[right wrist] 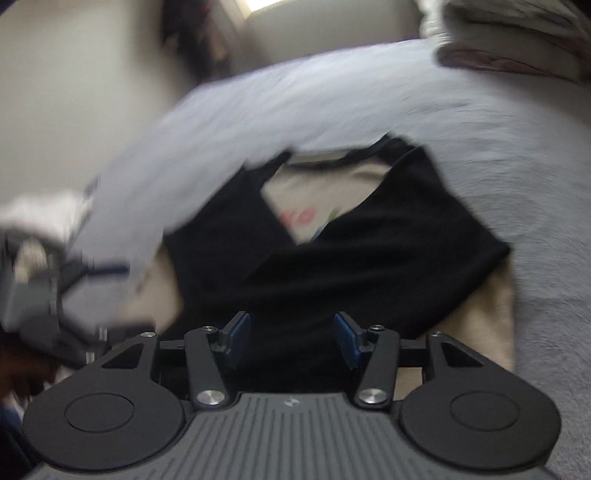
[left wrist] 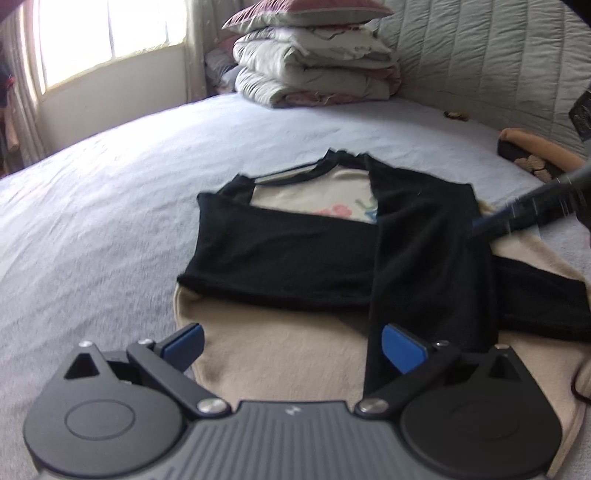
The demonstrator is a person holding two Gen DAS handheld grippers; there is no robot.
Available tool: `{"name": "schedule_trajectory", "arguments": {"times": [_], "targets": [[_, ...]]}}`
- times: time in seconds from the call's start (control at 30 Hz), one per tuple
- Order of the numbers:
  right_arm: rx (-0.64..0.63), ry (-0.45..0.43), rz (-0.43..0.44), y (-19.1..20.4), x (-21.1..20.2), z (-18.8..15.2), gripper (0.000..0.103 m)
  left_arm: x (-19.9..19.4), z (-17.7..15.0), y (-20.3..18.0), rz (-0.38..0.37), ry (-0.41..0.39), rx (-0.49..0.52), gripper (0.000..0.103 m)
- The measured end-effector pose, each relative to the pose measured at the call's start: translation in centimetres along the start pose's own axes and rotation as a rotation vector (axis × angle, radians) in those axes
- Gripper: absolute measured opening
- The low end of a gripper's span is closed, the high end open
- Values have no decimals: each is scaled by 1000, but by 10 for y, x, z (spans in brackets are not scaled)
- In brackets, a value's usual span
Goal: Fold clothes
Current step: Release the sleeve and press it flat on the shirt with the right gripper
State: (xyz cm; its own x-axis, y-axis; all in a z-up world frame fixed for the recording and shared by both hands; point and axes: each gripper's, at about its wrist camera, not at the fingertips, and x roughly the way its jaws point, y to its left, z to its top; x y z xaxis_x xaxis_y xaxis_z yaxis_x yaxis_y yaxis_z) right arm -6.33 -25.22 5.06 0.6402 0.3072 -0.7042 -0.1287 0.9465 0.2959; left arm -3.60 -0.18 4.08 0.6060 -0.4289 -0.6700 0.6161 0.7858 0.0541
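The shirt (left wrist: 332, 258) lies flat mid-bed (left wrist: 110, 221), both black sleeves folded across its cream front; the left gripper (left wrist: 291, 349) hovers spread over the near hem; the right gripper (right wrist: 291, 339), half-spread, holds nothing; next, likely lifting the hem toward the collar.

The shirt (left wrist: 343, 258) lies flat on the bed (left wrist: 129, 192), collar toward the far side, with both sleeves folded inward over its chest so that they cross at the middle. Behind it, at the head of the bed, a stack of folded bedding (left wrist: 314, 74) carries a pillow (left wrist: 303, 14) on top. The left claw (left wrist: 291, 349) hangs over the near hem, and the right claw (right wrist: 291, 339) hangs over the crossed sleeves.
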Motion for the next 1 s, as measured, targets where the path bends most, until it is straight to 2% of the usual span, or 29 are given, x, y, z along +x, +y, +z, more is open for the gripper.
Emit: {"name": "schedule_trajectory", "arguments": {"times": [0.07,0.17,0.33,0.37,0.43,0.5,0.57,0.67,0.8,0.9,1.0], "targets": [[-76,71,-55,13,9,-6,54,2,-3,2,1,21,-8,103],[-155,98,-95,17,1,-13,54,0,-7,7,8,33,-16,103],[-188,72,-77,23,-25,-30,54,-15,-14,14,14,21,-20,103],[-192,58,-53,29,-30,-33,54,-18,-16,15,15,20,-20,103],[-169,48,60,45,-32,-40,54,-20,-21,17,26,28,-29,103],[-112,70,186,61,-27,-50,54,-25,-26,21,39,29,-54,103],[-104,100,258,81,-19,-60,53,-31,-29,26,41,23,-83,103],[-150,104,258,109,-9,-71,52,-43,-35,32,46,8,-107,103],[-153,115,253,129,2,-77,37,-51,-45,33,50,17,-94,103],[-169,109,220,135,3,-76,6,-55,-49,28,29,17,-60,103],[-196,128,243,137,-7,-73,4,-50,-54,16,78,61,53,103]]}}
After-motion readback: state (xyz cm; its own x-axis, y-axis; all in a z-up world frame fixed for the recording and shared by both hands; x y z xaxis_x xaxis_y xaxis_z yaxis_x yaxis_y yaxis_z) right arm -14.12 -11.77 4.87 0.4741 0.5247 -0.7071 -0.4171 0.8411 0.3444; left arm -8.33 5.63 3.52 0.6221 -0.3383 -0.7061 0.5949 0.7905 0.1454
